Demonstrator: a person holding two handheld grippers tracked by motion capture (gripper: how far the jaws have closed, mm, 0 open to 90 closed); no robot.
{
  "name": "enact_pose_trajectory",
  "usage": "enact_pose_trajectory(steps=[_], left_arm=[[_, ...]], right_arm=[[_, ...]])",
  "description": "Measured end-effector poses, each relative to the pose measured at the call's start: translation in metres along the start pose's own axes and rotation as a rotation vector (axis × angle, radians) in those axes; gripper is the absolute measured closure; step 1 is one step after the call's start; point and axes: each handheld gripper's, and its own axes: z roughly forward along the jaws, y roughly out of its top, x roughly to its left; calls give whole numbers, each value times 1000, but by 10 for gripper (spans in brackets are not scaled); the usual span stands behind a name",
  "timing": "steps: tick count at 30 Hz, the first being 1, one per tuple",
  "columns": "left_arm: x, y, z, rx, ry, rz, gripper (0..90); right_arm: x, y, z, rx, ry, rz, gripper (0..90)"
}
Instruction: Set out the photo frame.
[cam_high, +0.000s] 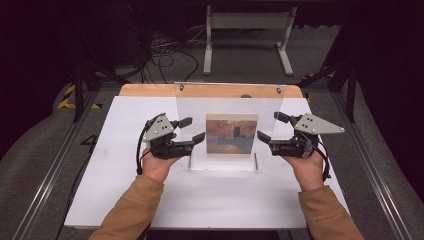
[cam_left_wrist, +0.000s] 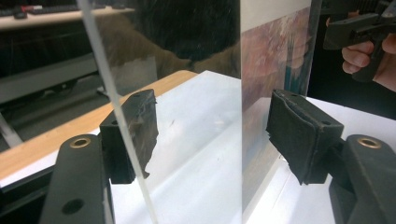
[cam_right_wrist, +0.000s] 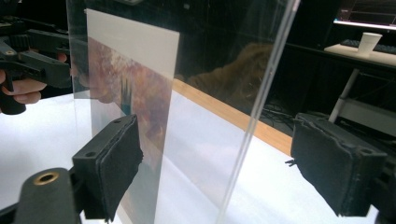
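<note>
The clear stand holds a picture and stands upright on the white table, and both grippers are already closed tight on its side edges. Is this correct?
Not quite: the clear stand with the picture is upright, but both grippers are open. In the left gripper view and the right gripper view each edge sits between spread jaws, untouched.

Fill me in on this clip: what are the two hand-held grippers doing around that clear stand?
A person holds a gripper in each hand at either side edge of an upright clear acrylic picture stand on the white table. The stand holds a printed picture of a reddish landscape. The left gripper and right gripper are both open, each with its jaws straddling one side edge of the clear panel. Neither has closed on it yet, and the stand rests on the table.
</note>
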Motion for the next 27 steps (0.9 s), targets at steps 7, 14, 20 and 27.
enact_pose_trajectory(steps=[7, 14, 20, 27], left_arm=[[4, -2, 2, 27, 15, -20, 283], [11, -8, -6, 38, 46, -45, 246], [11, -9, -17, 44, 59, -45, 233], [7, -12, -39, 59, 72, -28, 209]], right_arm=[[-5, -4, -2, 9, 3, 24, 138], [-7, -5, -8, 13, 8, 36, 122], [-10, -5, -14, 20, 12, 39, 105], [-9, -9, -28, 55, 21, 33, 87]])
